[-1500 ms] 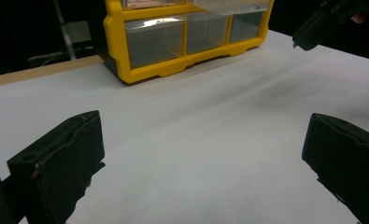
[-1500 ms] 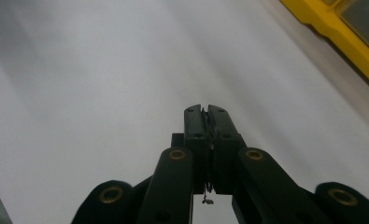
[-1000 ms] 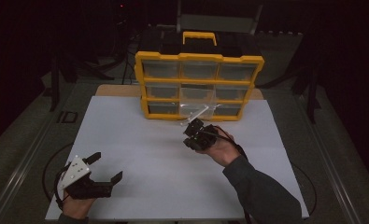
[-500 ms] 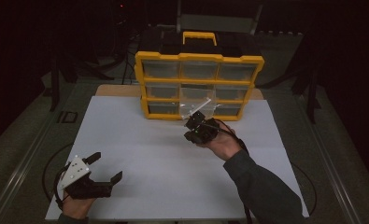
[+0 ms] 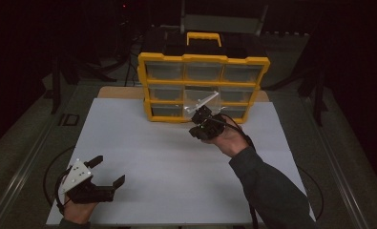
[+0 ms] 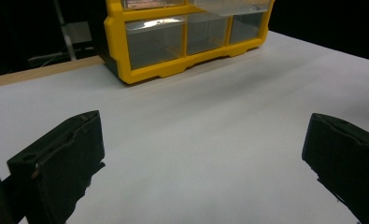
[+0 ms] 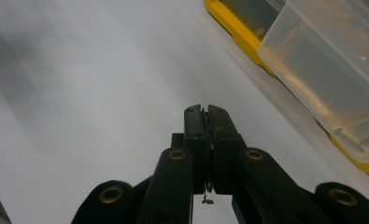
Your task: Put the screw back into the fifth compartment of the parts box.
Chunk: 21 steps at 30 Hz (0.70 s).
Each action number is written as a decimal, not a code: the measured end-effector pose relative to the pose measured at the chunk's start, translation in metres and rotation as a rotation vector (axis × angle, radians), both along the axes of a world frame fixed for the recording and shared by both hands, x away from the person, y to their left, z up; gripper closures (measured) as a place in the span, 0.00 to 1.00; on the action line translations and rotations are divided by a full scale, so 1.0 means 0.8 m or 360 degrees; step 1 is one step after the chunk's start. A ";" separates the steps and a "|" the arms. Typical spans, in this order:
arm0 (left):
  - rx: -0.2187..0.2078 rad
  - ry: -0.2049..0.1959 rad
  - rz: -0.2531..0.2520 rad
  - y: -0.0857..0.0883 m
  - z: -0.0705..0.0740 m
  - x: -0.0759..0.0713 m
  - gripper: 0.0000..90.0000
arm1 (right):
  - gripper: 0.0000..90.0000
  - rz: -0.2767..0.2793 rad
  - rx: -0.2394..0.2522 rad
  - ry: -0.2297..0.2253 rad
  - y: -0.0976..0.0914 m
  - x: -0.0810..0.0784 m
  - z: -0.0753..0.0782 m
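Risk first: we see the right gripper [image 5: 200,125] clamped fully shut on something thin, too small to identify. It hovers beside the pulled-out clear plastic drawer [image 7: 331,70] of the yellow plastic organiser [image 5: 203,86]; a slip drops it outside. The left gripper [image 5: 96,177] rests wide open, empty.

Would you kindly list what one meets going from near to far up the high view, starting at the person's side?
Left gripper → bare white sheet → right gripper → yellow drawer organizer → its yellow carry handle.
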State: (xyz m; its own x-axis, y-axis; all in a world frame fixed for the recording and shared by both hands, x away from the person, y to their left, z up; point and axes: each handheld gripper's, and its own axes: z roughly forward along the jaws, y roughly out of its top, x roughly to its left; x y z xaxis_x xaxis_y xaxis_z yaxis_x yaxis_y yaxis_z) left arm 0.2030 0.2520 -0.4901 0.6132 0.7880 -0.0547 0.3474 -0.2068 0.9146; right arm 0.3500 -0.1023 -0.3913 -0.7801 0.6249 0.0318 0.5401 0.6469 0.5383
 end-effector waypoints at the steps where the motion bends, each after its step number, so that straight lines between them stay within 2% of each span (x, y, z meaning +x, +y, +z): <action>1: 0.0000 0.0000 -0.0001 0.000 0.000 0.000 0.00 | 0.97 -0.0011 0.0008 0.0002 0.000 0.001 0.001; 21: -0.0003 -0.0001 0.0002 0.001 0.000 0.000 0.00 | 0.97 -0.0037 0.0029 -0.0023 0.003 0.016 0.026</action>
